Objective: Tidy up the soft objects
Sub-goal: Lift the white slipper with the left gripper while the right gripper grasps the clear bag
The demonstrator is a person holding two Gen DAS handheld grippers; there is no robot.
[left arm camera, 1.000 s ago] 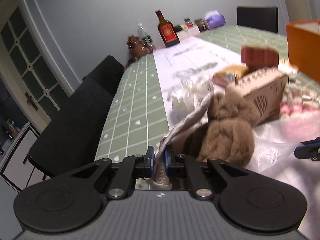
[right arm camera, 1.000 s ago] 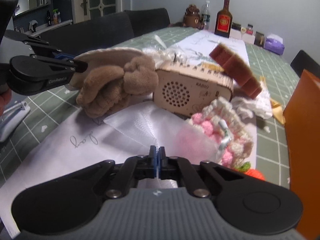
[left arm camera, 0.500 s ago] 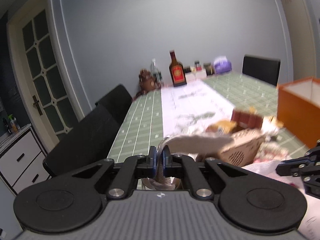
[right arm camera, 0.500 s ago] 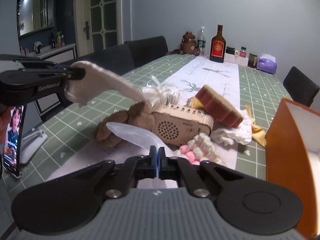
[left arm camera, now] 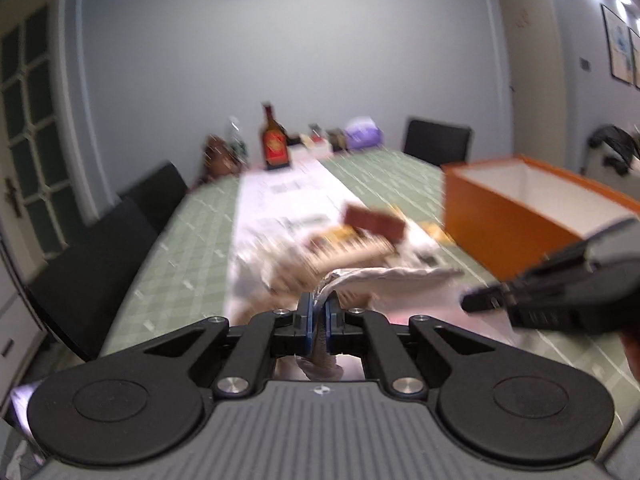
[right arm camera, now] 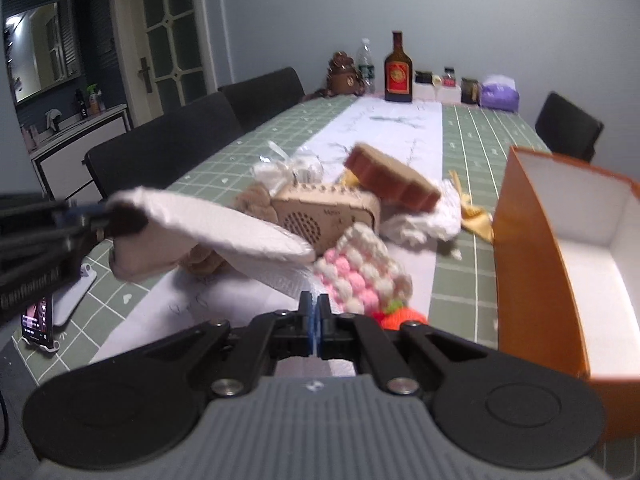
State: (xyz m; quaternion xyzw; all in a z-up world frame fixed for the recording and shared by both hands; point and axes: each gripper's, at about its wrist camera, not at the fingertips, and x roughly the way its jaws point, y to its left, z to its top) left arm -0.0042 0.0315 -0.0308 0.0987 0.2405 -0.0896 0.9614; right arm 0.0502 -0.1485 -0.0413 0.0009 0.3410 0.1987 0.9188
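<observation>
My left gripper [left arm camera: 318,314] is shut on a pale fabric slipper [left arm camera: 384,278] and holds it in the air above the table. In the right wrist view the slipper [right arm camera: 224,228] hangs from the left gripper [right arm camera: 96,216] at the left. My right gripper [right arm camera: 314,312] is shut on a thin white translucent sheet [right arm camera: 280,280] lifted off the table. A brown plush [right arm camera: 256,200] lies behind the slipper. A pink and white crochet piece [right arm camera: 360,268] lies just ahead of the right gripper. The open orange box [right arm camera: 560,248] stands at the right; it also shows in the left wrist view [left arm camera: 520,216].
A wooden radio box [right arm camera: 324,210], a brown sponge-like block [right arm camera: 392,178], crumpled white cloth [right arm camera: 428,220] and clear wrapping [right arm camera: 288,168] sit mid-table. A phone on a stand [right arm camera: 40,316] is at the near left. Bottles [right arm camera: 398,68] and jars stand at the far end. Black chairs [right arm camera: 160,148] line the left side.
Both grippers have risen from the table. The left one has lifted the slipper off the brown plush and swung right toward the orange box. The right one holds the sheet higher.
</observation>
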